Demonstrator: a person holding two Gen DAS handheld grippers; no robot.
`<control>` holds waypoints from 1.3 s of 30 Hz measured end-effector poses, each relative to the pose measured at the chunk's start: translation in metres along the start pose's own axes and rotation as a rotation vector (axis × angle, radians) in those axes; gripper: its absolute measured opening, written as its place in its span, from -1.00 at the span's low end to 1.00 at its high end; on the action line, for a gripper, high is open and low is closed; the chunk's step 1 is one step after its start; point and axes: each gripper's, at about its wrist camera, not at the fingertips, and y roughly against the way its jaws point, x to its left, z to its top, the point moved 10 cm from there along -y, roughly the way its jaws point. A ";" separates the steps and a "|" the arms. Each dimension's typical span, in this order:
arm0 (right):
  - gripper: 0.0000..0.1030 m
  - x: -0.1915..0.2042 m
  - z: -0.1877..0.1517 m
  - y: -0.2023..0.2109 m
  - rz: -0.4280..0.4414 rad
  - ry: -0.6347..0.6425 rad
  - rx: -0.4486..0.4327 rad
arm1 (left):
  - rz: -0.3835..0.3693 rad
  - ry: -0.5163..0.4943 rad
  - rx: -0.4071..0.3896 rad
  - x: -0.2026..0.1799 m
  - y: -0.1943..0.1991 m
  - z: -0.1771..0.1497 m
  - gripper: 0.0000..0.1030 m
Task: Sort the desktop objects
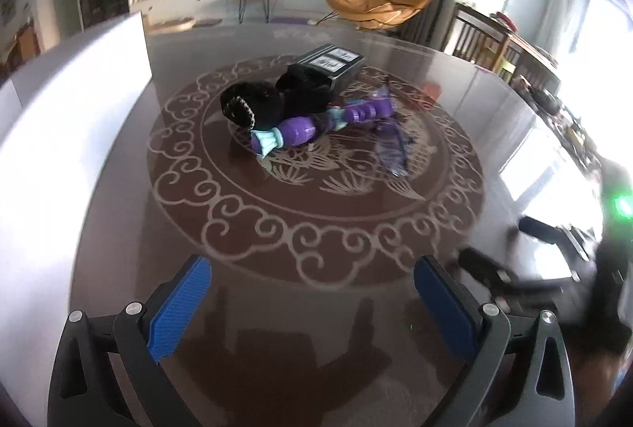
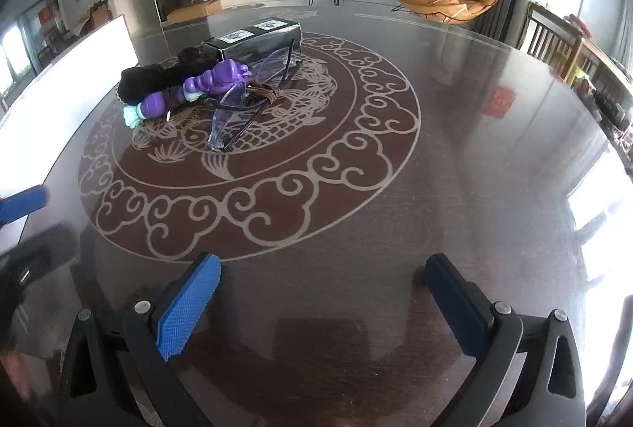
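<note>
Sorting is only starting; left gripper [image 1: 312,302] and right gripper [image 2: 322,302] are gaping wide, empty; next move is choosing from the pile, likely the purple toy [image 2: 190,95] or the clear glasses [image 2: 253,99].

1. Upper left of the right wrist view: the pile sits on the table [image 2: 435,158].
2. Box [image 2: 257,39] at the back.
3. Plush toy [image 2: 158,79] left, toy lobster [image 2: 190,91] just before it.
4. Glasses [image 2: 245,106] right, frontmost, over a cord [image 2: 269,93].
</note>
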 end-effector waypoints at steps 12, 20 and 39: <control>1.00 0.001 -0.002 0.003 -0.001 0.001 0.001 | 0.090 -0.057 0.029 0.000 -0.018 -0.015 1.00; 1.00 0.002 -0.003 0.003 0.000 0.001 0.000 | 0.108 -0.088 0.023 -0.005 -0.018 -0.017 1.00; 1.00 0.002 -0.004 0.004 -0.001 0.001 0.000 | 0.108 -0.089 0.023 -0.004 -0.019 -0.017 1.00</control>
